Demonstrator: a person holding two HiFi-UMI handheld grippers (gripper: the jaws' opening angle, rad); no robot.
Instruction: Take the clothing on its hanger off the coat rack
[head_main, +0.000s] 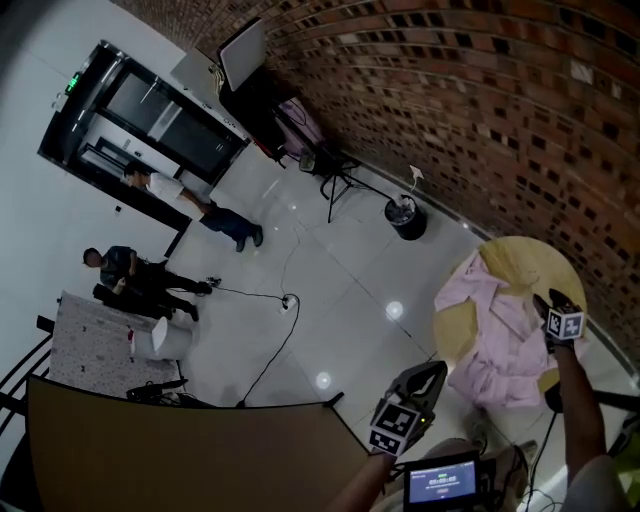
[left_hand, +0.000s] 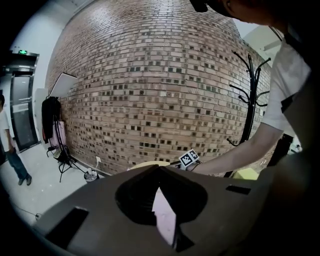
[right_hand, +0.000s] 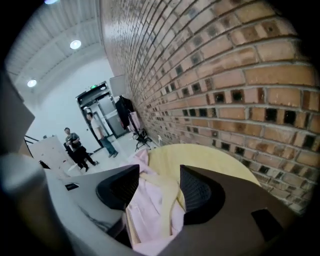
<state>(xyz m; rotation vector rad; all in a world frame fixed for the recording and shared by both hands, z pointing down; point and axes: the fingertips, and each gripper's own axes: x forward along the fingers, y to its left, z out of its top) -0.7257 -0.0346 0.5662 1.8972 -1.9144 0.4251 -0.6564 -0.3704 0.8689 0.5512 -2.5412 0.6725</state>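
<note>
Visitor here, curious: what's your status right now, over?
Right hand-held gripper open over pink garment on yellow table. Left hand-held gripper shut, clear of it. Visible coat rack hooks bare. Nothing in the way.

Left gripper (head_main: 430, 378) — dark matte shell, broad and tapering, its cube (head_main: 392, 427) white with black square markers. Right gripper (head_main: 549, 300), same dark build, same marked cube (head_main: 563, 323). Ribbed black pads (right_hand: 197, 187) inside its jaws. The person wears a white short sleeve (left_hand: 286, 75).

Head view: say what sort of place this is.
Probably an indoor studio or lab hall: a long brick wall, a tripod beside it, a cable trailing over the glossy floor, glass doors.
</note>
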